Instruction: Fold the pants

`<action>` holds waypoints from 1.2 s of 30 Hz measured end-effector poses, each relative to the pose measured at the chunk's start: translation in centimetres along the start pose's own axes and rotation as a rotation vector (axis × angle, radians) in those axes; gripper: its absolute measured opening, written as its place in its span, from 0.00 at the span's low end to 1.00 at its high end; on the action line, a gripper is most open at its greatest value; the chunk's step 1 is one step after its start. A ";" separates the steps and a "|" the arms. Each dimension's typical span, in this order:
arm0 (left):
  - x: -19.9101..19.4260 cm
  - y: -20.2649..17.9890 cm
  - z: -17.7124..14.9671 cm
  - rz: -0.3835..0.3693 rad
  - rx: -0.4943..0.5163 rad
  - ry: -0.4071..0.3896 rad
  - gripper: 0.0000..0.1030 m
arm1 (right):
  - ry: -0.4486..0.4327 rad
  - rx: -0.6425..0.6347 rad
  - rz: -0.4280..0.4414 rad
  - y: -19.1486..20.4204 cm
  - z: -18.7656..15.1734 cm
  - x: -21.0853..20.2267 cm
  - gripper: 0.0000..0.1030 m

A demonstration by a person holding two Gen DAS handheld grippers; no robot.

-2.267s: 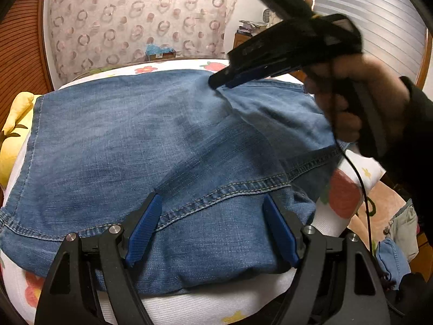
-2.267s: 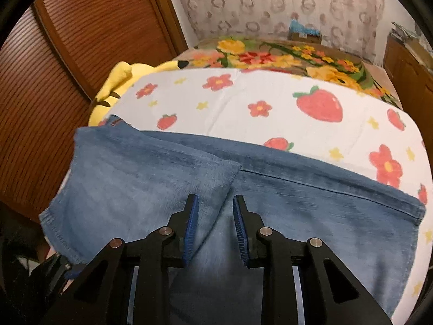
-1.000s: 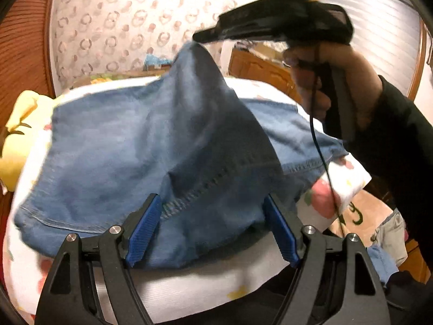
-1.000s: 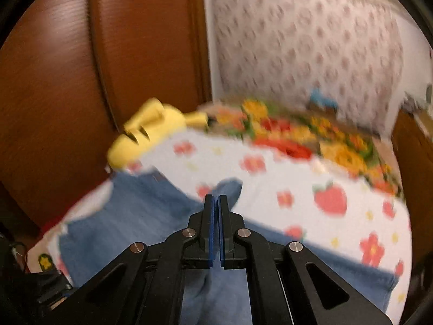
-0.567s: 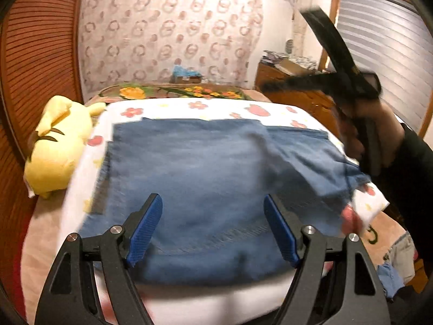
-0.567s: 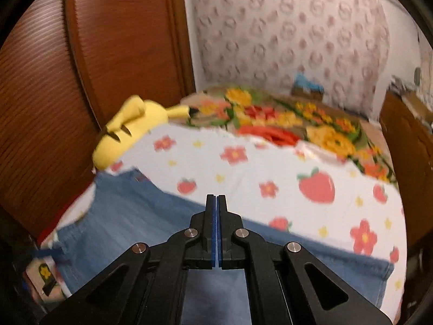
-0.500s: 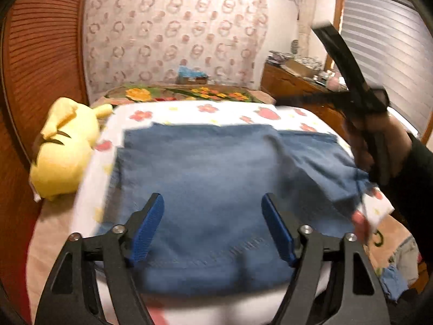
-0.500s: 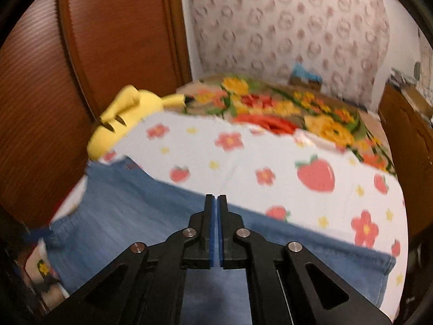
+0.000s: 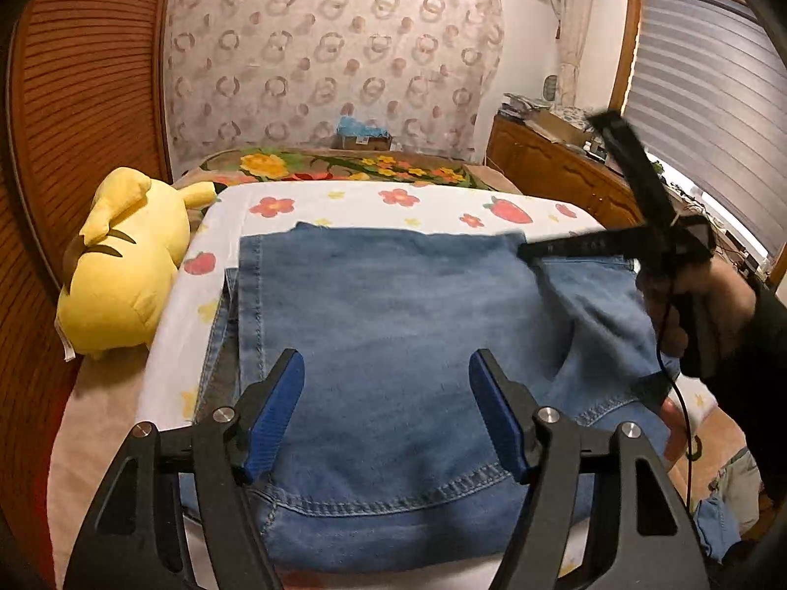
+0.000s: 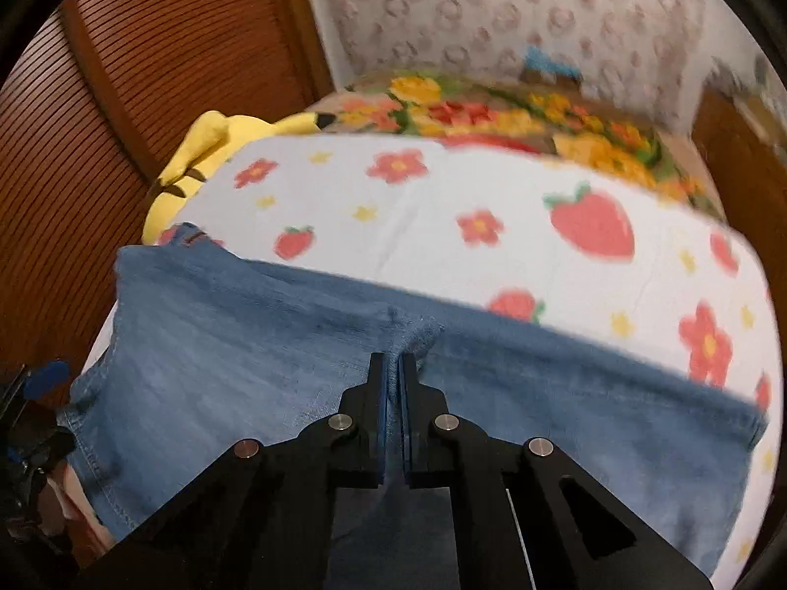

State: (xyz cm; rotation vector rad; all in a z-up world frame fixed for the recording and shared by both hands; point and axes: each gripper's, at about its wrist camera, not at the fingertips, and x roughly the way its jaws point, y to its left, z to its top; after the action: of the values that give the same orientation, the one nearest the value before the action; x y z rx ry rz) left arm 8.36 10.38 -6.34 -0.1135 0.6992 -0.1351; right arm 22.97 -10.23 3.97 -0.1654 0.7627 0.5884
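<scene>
Blue jeans [image 9: 393, 305] lie folded into a broad rectangle on the white flower-and-strawberry sheet [image 9: 344, 196]. My left gripper [image 9: 386, 393] hovers open over their near half, blue pads wide apart and off the cloth. In the left wrist view a hand holds my right gripper [image 9: 529, 251] low at the jeans' far right corner, where a loose fold [image 9: 590, 309] hangs below it. The right wrist view shows the right gripper [image 10: 392, 368] shut, with puckered denim [image 10: 413, 332] pinched between its pads at the jeans' [image 10: 246, 334] far edge.
A yellow plush toy [image 9: 123, 265] lies at the bed's left side against a wooden slatted door [image 9: 74, 98]. Beyond the sheet lies a flowered blanket [image 9: 344, 167]. A wooden dresser [image 9: 556, 172] stands at the right, and clothes lie on the floor [image 9: 723, 516].
A second ago the right gripper held a fold of denim high over the bed. Now the jeans lie flat, and it has come down shut at their far edge. The left gripper drew back.
</scene>
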 end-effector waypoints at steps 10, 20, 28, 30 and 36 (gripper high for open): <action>-1.6 0.7 -0.3 0.009 -0.023 -0.025 0.69 | -0.238 -0.207 -0.083 5.7 2.9 -6.3 0.03; -2.7 0.7 -1.0 -0.014 -0.037 -0.048 0.69 | -0.284 -0.279 -0.027 9.6 5.2 -8.3 0.03; -1.5 -0.2 -1.4 -0.026 -0.015 -0.016 0.69 | -0.102 -0.199 -0.059 6.8 5.9 -4.4 0.27; -0.9 -0.1 -1.7 -0.021 -0.023 -0.002 0.69 | -0.106 -0.188 -0.052 5.7 4.9 -5.1 0.36; -0.2 -0.3 -2.1 -0.014 -0.020 0.017 0.69 | -0.072 -0.163 -0.019 3.9 -1.0 -8.1 0.36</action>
State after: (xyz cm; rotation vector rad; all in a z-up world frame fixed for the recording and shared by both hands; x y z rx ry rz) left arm 6.81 9.99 -7.75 -0.1364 0.7172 -0.1433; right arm 15.56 -10.88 9.09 -0.2995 0.6432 0.6354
